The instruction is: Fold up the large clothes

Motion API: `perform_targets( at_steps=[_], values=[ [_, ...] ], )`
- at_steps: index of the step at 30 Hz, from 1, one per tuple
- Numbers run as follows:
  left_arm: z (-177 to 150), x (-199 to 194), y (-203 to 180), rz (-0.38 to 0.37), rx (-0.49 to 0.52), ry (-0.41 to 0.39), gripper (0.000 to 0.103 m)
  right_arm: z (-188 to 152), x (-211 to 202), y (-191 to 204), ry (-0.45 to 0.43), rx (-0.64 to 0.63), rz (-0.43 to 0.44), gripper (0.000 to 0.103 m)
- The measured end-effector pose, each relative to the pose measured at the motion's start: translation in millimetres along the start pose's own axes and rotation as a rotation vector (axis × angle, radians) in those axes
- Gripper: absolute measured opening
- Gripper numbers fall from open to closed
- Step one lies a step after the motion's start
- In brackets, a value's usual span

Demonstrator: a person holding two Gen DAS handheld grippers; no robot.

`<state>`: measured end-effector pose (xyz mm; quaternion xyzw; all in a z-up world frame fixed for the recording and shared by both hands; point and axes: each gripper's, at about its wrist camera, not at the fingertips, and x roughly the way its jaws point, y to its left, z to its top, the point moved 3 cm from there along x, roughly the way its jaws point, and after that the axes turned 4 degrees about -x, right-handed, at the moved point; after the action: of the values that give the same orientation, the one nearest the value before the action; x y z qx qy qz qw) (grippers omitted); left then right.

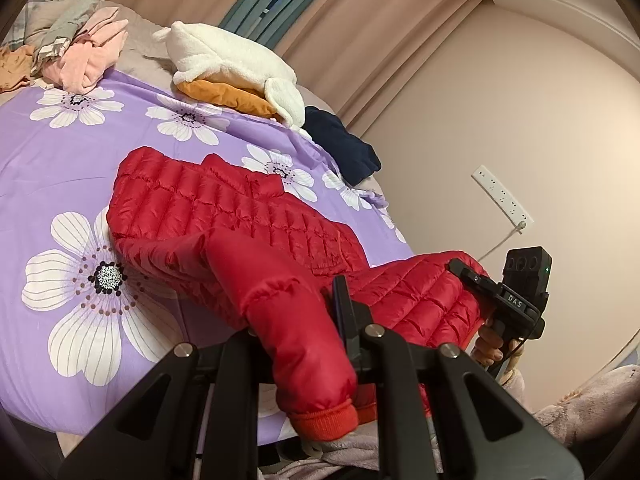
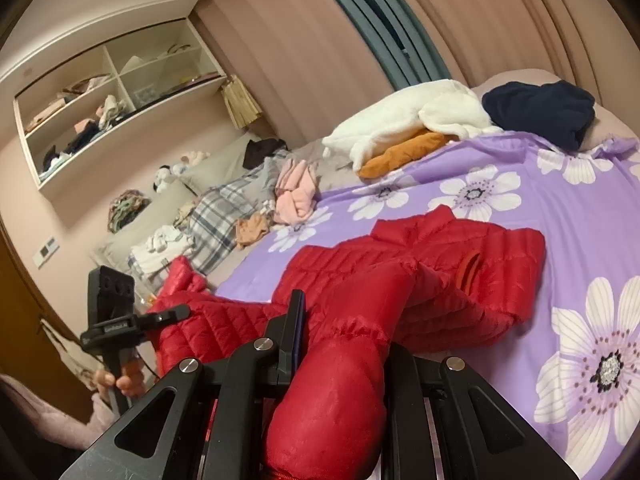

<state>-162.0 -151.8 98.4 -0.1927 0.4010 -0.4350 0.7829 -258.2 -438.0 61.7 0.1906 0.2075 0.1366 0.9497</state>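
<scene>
The red puffer jacket (image 1: 224,208) lies across the flowered purple bedsheet (image 1: 60,152), collar toward the far side of the bed and its lower part raised off the near edge. The left gripper (image 1: 340,320) has its jaws clenched on the jacket, with a sleeve bulging through them and its ribbed cuff (image 1: 324,420) hanging toward the camera. The right gripper (image 2: 340,344) is likewise clenched on red fabric; from the left wrist view it is seen pinching the hem corner (image 1: 460,272), though which layers it has caught is hard to tell from here.

The step in hand looks like carrying the lower half up over the chest. To do it well:

- Keep both grips tight; the shell is slick and puffy and will slip from a loose pinch.
- Move both hands together at an even height, so the hem stays straight and the fold line runs square across the body.
- Watch the loose sleeve: it should end up tucked inside, not trailing out.
- Lay the hem down short of the collar, then release and press the air out.
- Stay clear of the white fleece (image 1: 224,56) and navy garment (image 1: 344,144) beyond.
</scene>
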Motion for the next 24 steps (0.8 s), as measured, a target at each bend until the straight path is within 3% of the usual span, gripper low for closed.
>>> perform_targets(
  at_steps=[24],
  values=[
    [2.1, 9.2, 2.6, 0.015, -0.024, 0.019, 0.014, -2.0, 12.9, -1.8, 0.020, 0.043, -0.024, 0.018]
  ],
)
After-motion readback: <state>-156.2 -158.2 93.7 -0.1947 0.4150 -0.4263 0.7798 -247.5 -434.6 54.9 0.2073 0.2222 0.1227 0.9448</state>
